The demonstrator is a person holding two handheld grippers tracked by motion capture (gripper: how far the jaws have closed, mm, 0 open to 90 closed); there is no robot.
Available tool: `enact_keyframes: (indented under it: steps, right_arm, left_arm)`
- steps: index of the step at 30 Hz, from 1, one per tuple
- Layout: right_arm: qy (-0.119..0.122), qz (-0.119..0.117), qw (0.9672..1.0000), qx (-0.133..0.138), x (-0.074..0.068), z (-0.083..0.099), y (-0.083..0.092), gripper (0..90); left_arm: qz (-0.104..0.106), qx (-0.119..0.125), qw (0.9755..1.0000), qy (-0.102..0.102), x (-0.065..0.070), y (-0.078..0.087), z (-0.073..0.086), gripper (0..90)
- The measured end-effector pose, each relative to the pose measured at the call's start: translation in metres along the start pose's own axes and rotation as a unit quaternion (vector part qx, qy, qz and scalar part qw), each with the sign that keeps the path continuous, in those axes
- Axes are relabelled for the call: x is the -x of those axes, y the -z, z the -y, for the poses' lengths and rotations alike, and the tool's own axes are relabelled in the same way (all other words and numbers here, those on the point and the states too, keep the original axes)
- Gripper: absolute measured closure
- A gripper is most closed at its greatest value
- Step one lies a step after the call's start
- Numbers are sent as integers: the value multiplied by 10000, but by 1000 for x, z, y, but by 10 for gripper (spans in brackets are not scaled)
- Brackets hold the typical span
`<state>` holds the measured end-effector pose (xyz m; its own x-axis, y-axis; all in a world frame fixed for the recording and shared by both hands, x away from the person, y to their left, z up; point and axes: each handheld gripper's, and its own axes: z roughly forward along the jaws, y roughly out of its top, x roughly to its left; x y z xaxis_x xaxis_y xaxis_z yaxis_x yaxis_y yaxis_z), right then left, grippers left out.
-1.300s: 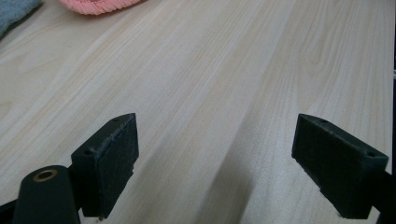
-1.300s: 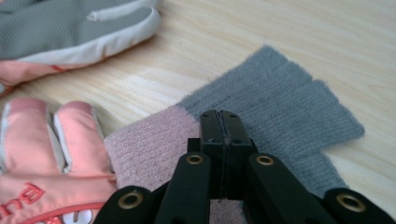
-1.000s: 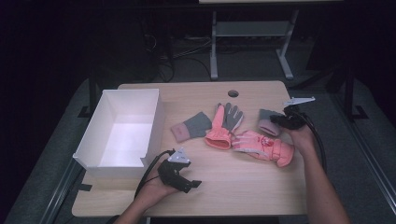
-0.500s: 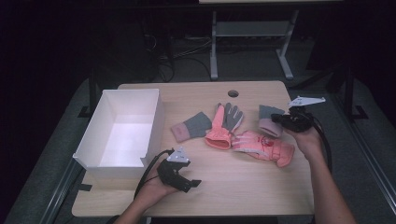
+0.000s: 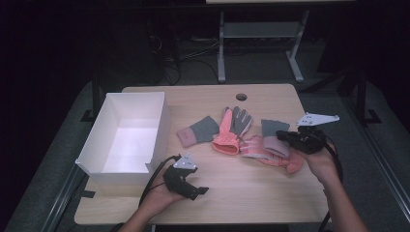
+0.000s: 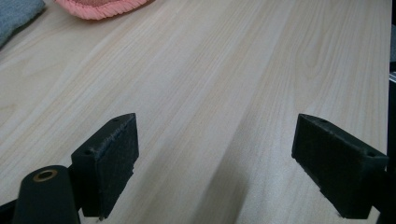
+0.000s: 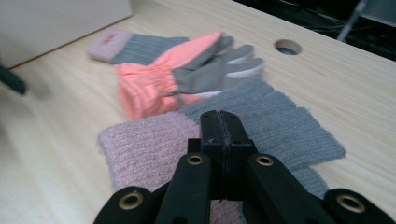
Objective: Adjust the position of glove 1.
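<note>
- Near the front edge of the desk (image 5: pixel 251 193), the person's left hand (image 5: pixel 159 198) rests low with its forearm coming in from the bottom, holding the left hand-held gripper (image 5: pixel 191 186) just over the wood, pointed right; its jaws stand wide apart with bare desk between them.
- At the right side, the right hand (image 5: pixel 319 159) is raised, the forearm angling up from the lower right corner; the right hand-held gripper (image 5: pixel 285 137) points left, jaws pressed together, nothing between them.
- Directly below that gripper's tips lies a pink-and-grey knit glove (image 7: pixel 154 149), flat on the desk among other gloves.
- An orange-and-grey glove (image 5: pixel 231 130) lies left of it.
- A white box (image 5: pixel 92 154) sits open at the desk's left.
</note>
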<state>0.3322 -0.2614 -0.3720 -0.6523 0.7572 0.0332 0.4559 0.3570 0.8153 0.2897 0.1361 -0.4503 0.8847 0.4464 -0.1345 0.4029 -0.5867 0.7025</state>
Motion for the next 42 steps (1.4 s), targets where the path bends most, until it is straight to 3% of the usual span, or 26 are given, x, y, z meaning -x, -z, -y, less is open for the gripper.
enact_keyframes:
  steps: [14, 24, 34, 42]
  right_arm:
    - [427, -745, 9963, 6, -64, 7, 5, 900]
    - [740, -1257, 9889, -290, -102, 13, -16, 900]
    - [926, -1634, 9794, -748, -128, 26, -48, 899]
    - [931, -1685, 9768, -941, -131, 35, -64, 874]
  left_arm:
    - [13, -29, 10000, 28, -1, 0, 1, 143]
    - [1, -39, 10000, 4, -1, 1, 1, 144]
    - [42, -45, 10000, 70, -1, -1, 1, 144]
    - [56, -87, 9999, 37, -1, -2, 1, 143]
